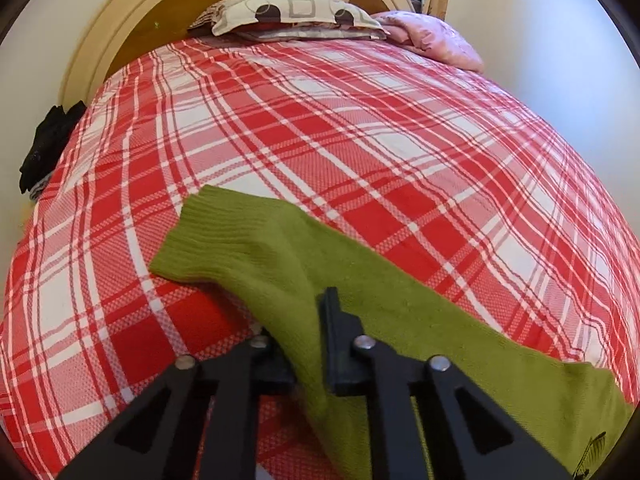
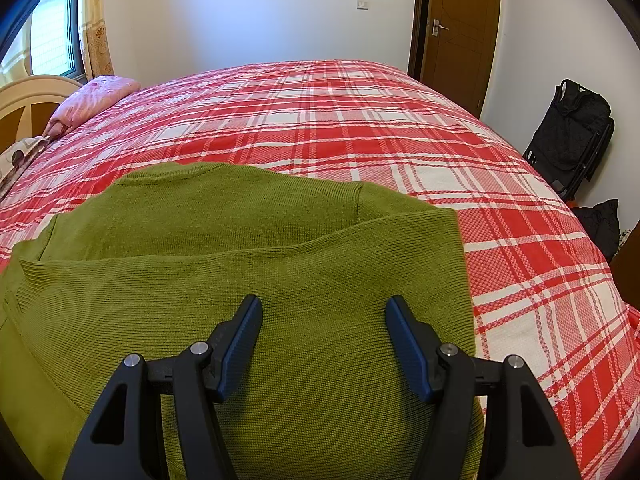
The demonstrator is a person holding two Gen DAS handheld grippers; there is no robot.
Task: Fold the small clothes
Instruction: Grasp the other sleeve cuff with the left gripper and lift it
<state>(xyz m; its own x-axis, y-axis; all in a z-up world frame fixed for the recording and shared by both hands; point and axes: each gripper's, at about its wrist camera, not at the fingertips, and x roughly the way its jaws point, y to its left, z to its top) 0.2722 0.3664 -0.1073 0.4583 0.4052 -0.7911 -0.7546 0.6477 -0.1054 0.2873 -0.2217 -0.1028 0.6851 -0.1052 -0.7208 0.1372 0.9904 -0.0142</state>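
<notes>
One green knitted sweater (image 2: 256, 264) lies spread on the bed (image 2: 360, 120), over its red-and-white plaid cover; in the left wrist view one sleeve (image 1: 224, 236) runs long from lower right to upper left, its ribbed cuff pointing toward the headboard (image 1: 120, 20); the left gripper (image 1: 308, 320) has its fingers clenched on a raised fold of that sleeve; the right gripper (image 2: 324, 320) hovers over the sweater's body, fingers (image 2: 240, 344) released and apart, nothing between them; two pillows sit at the head, one patterned pillow (image 1: 288, 12), one pink pillow (image 1: 432, 40); a door (image 2: 460, 20) stands beyond the bed's far corner.
</notes>
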